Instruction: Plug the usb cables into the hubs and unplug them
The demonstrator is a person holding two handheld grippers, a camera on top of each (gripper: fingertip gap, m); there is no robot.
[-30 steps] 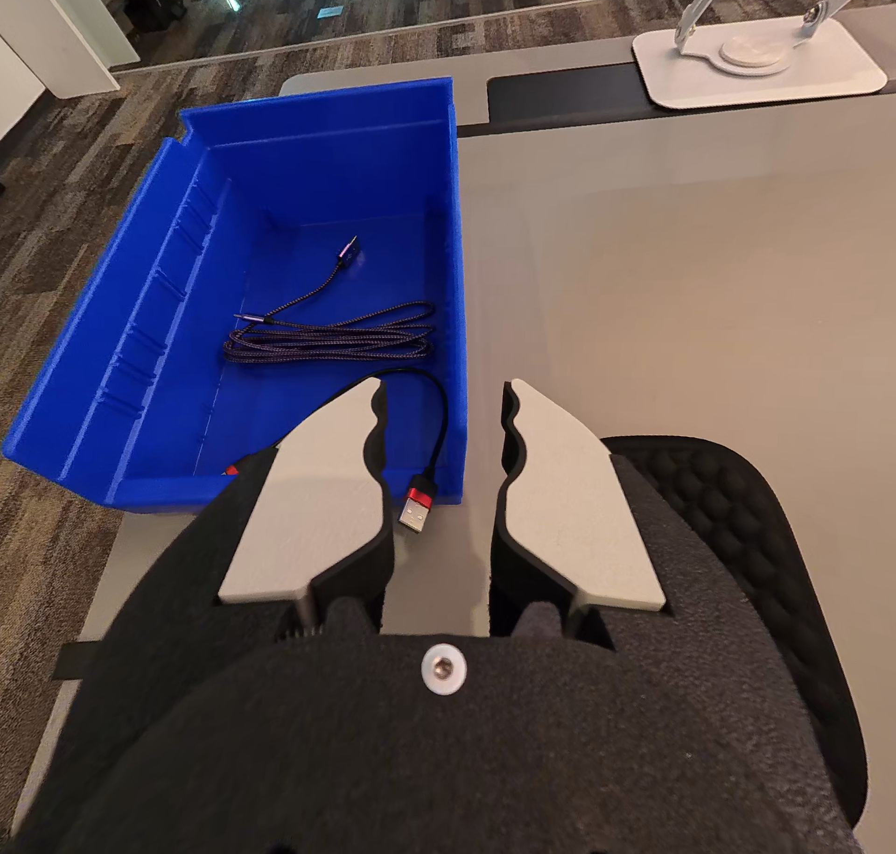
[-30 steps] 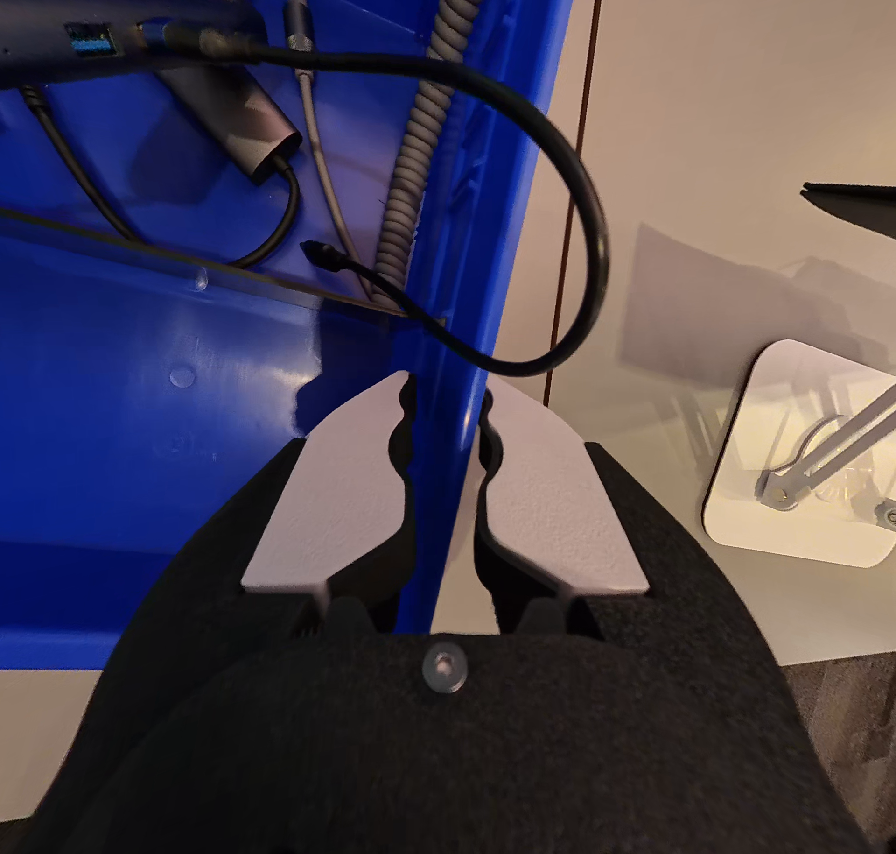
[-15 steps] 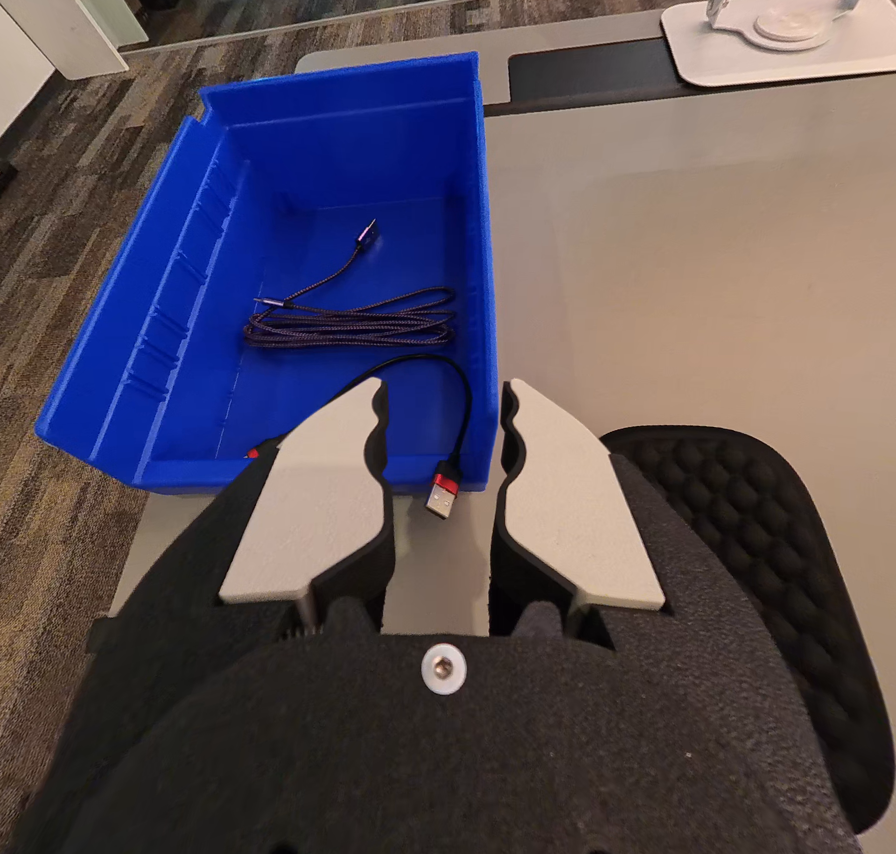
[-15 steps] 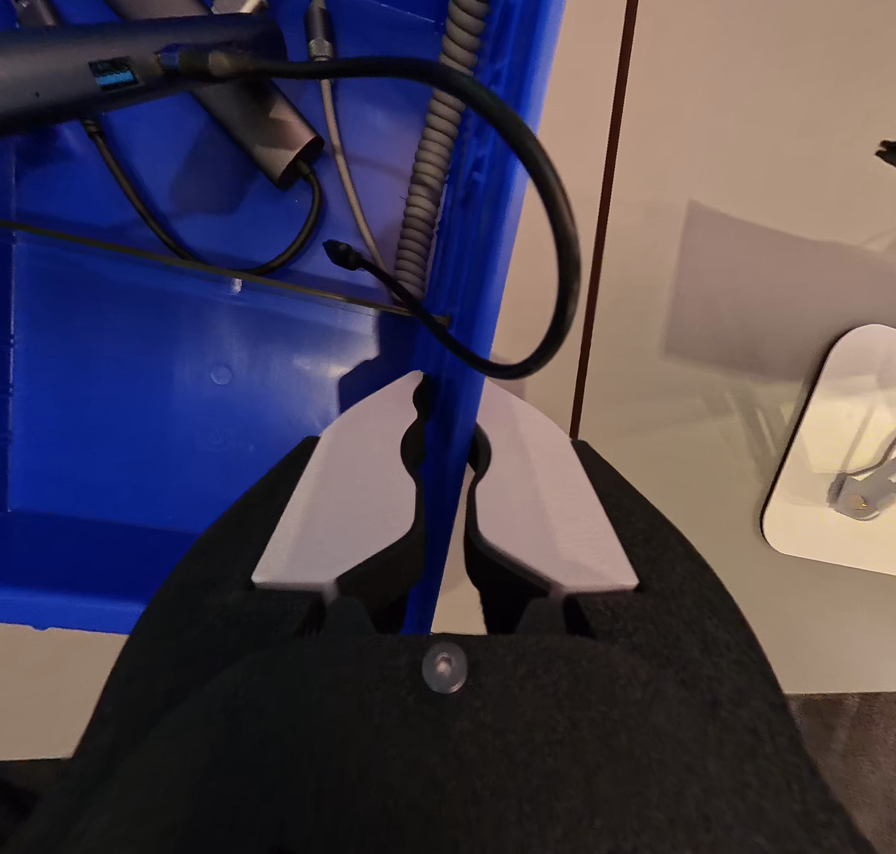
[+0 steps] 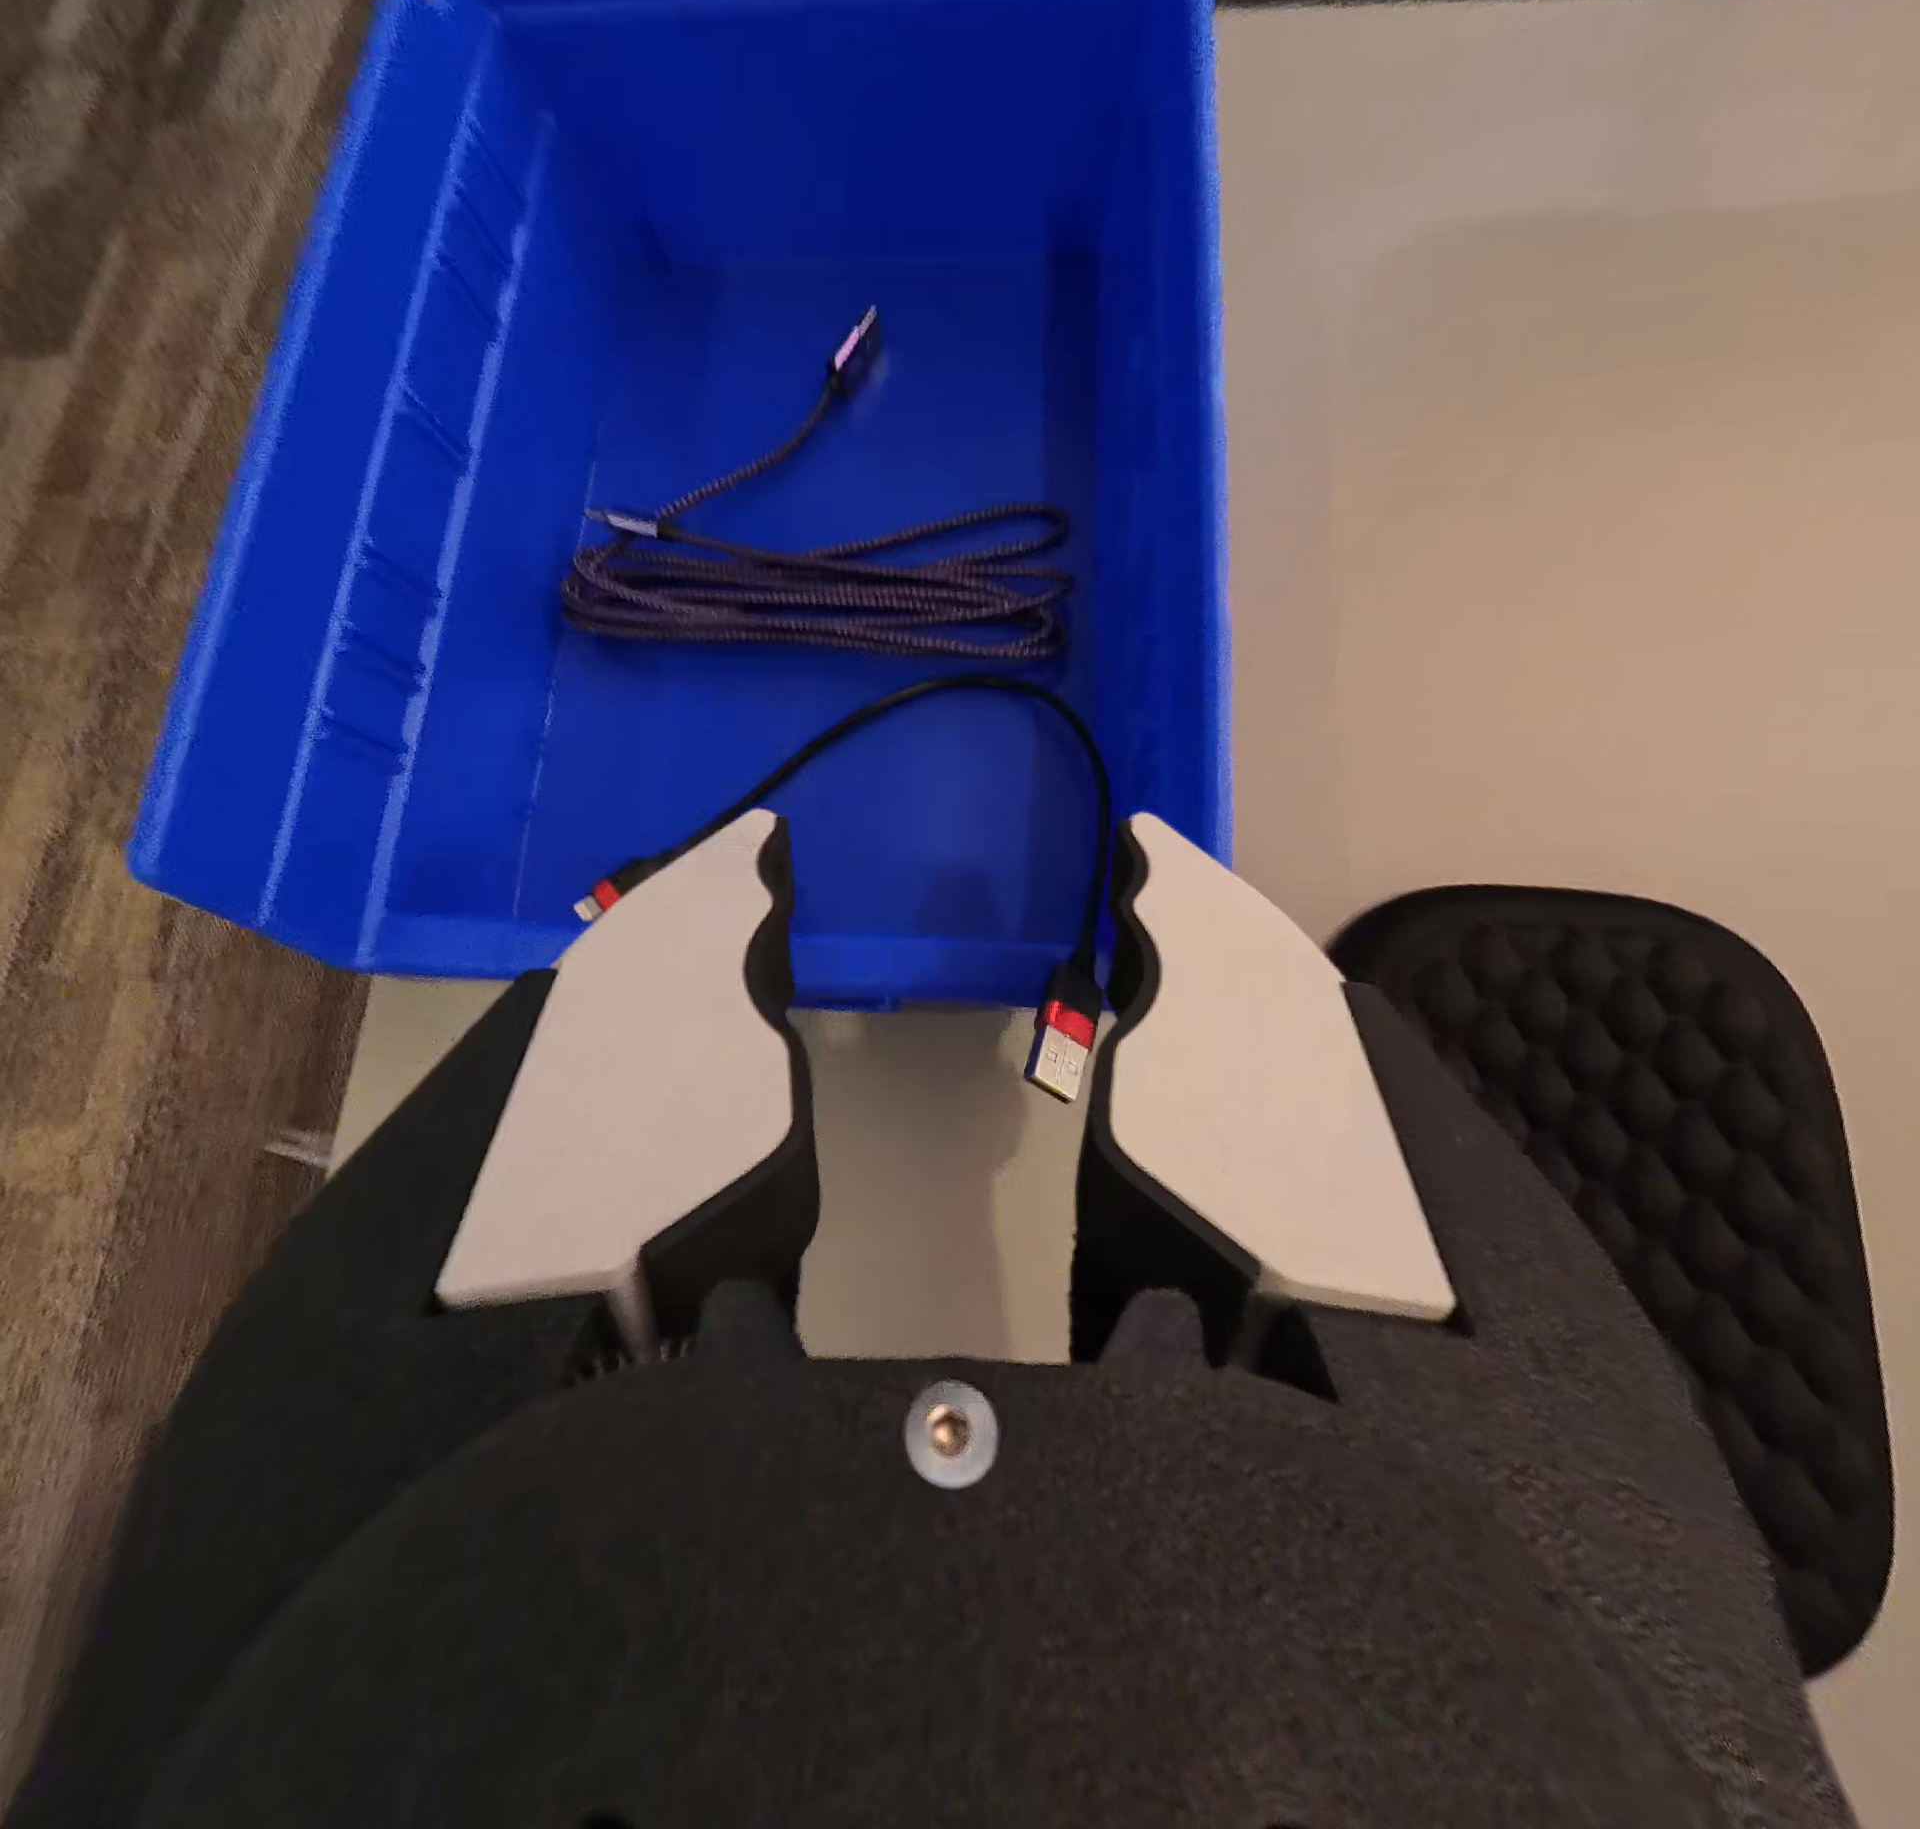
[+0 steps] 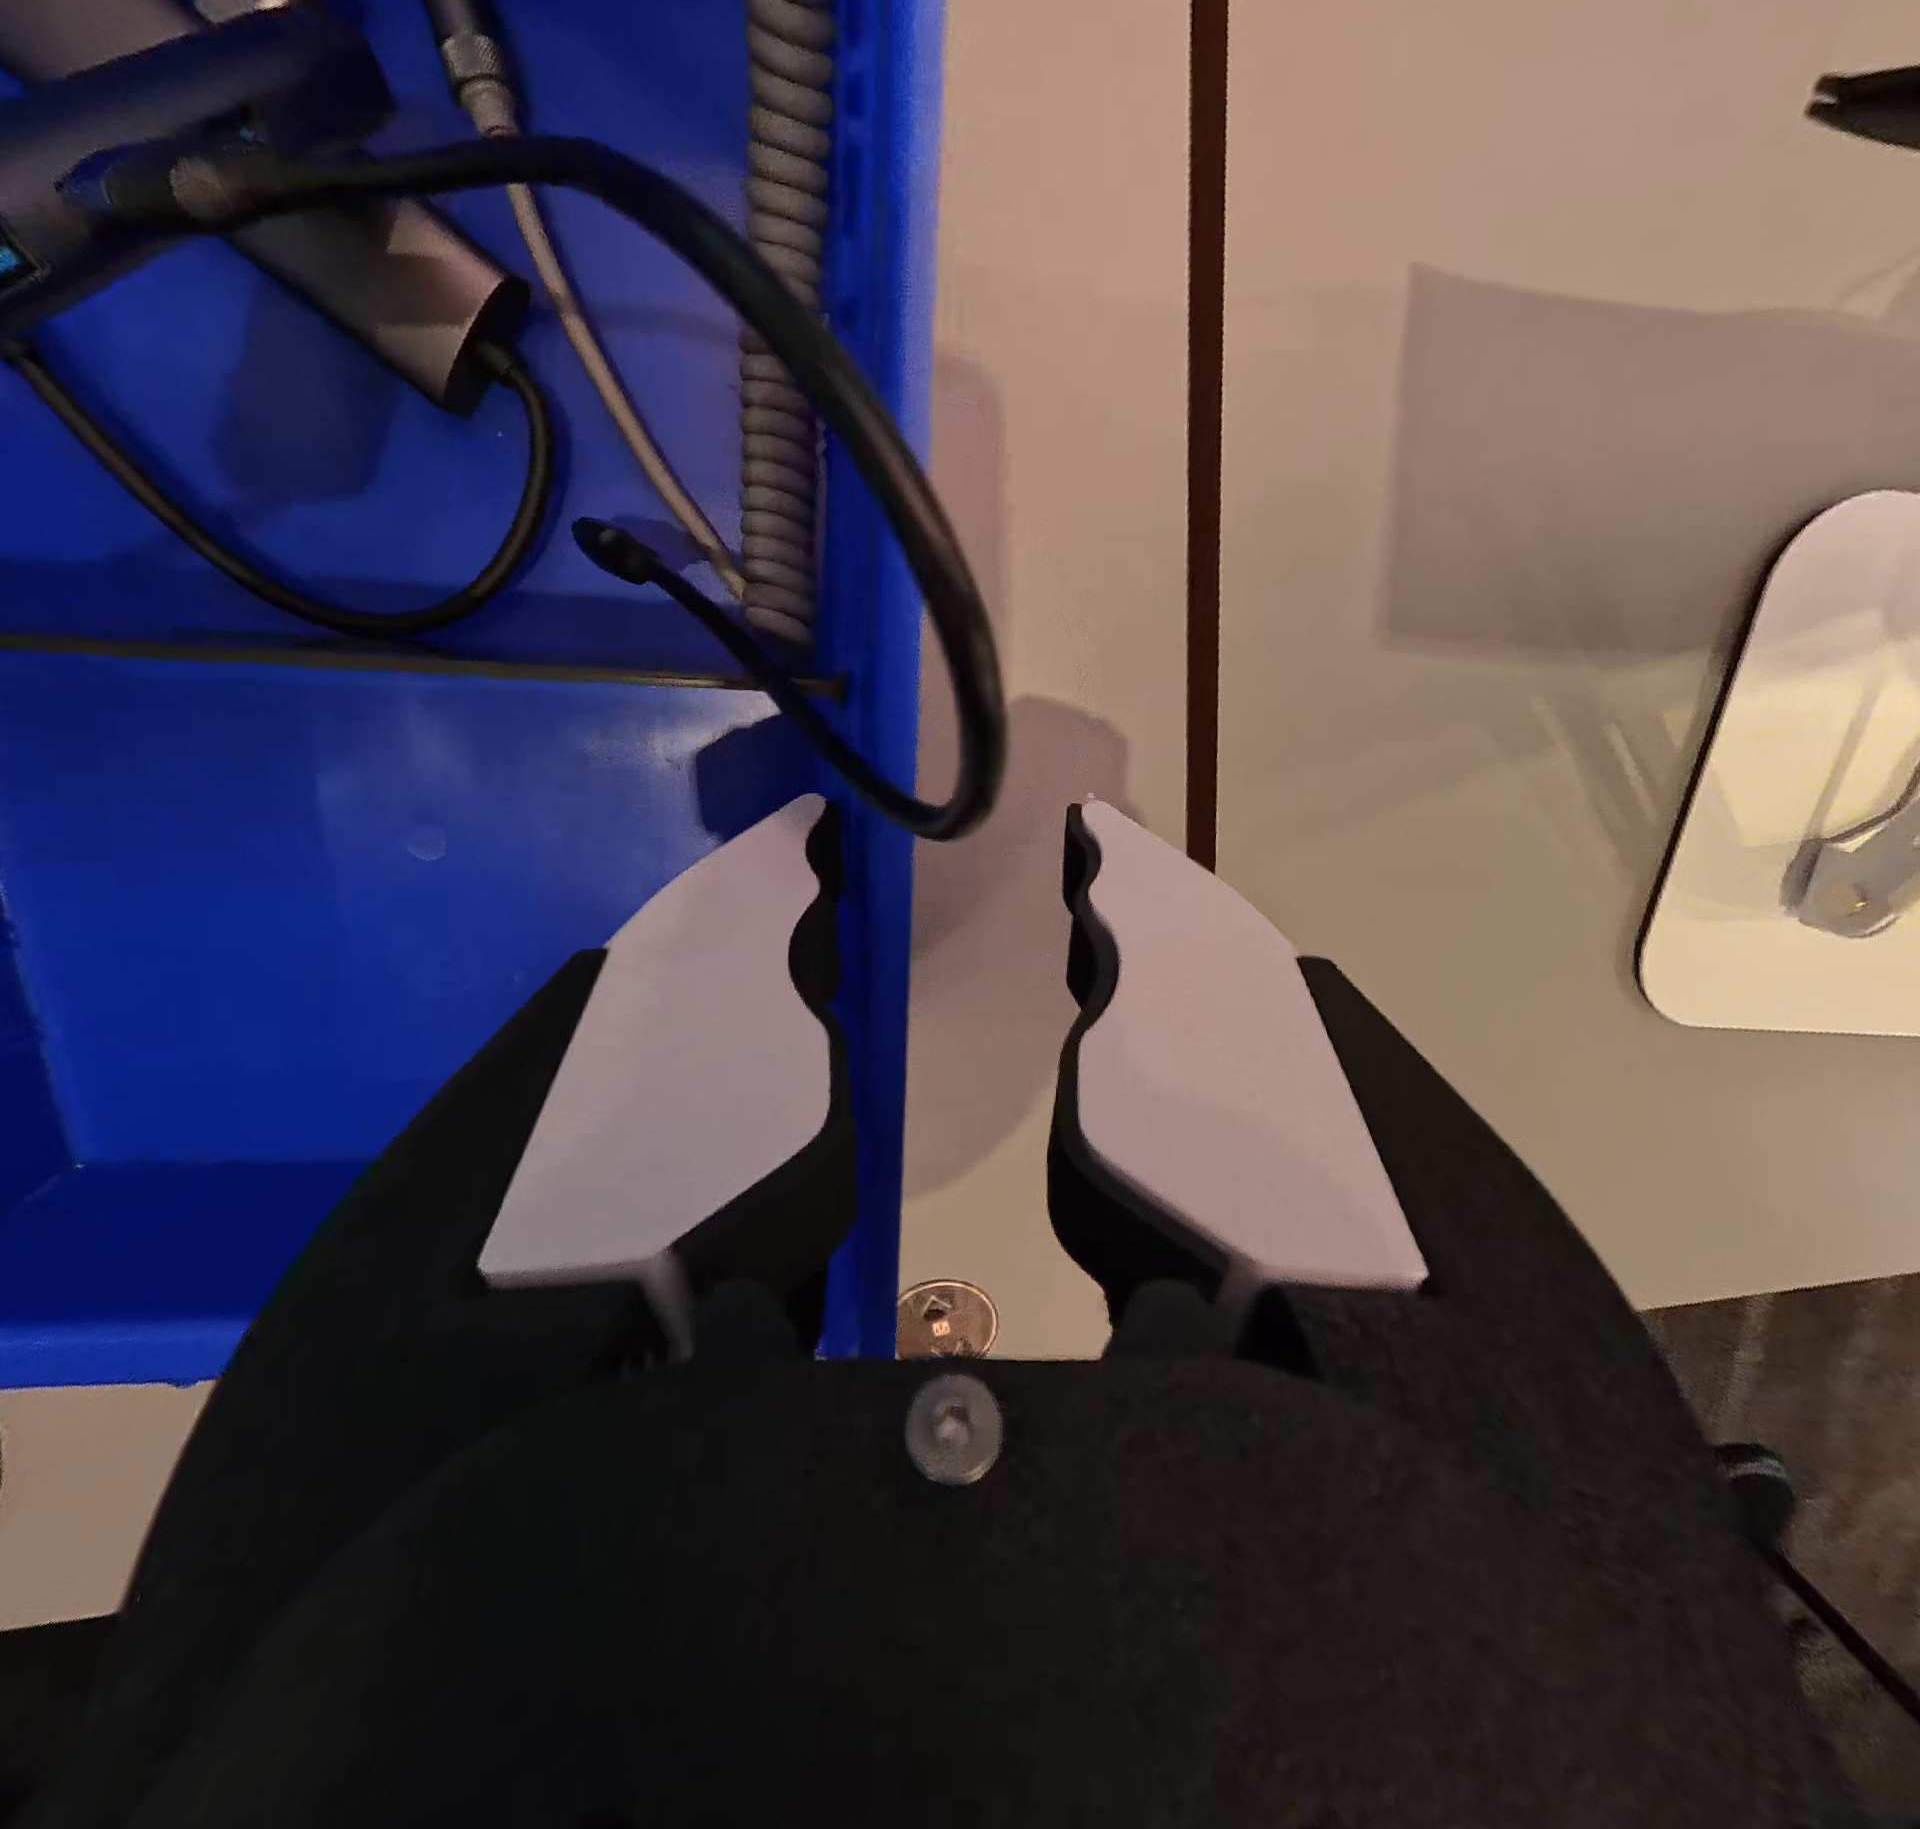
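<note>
Straddling bin wall (image 6: 883,948), tool (image 6: 945,823) agape.

The hubs (image 6: 156,158) run off frame, perhaps two, blurred.

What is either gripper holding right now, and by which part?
Nothing is held. The left gripper is open above the red-tipped cable; the right gripper is open, straddling the blue bin's wall.

The left wrist camera looked steeply down from close above the near end of an open blue plastic bin (image 5: 312,636) on the beige bench (image 5: 1558,532). The right wrist camera hovered lower, tight over another blue bin's side wall (image 6: 883,429), bench (image 6: 1455,169) alongside.
</note>
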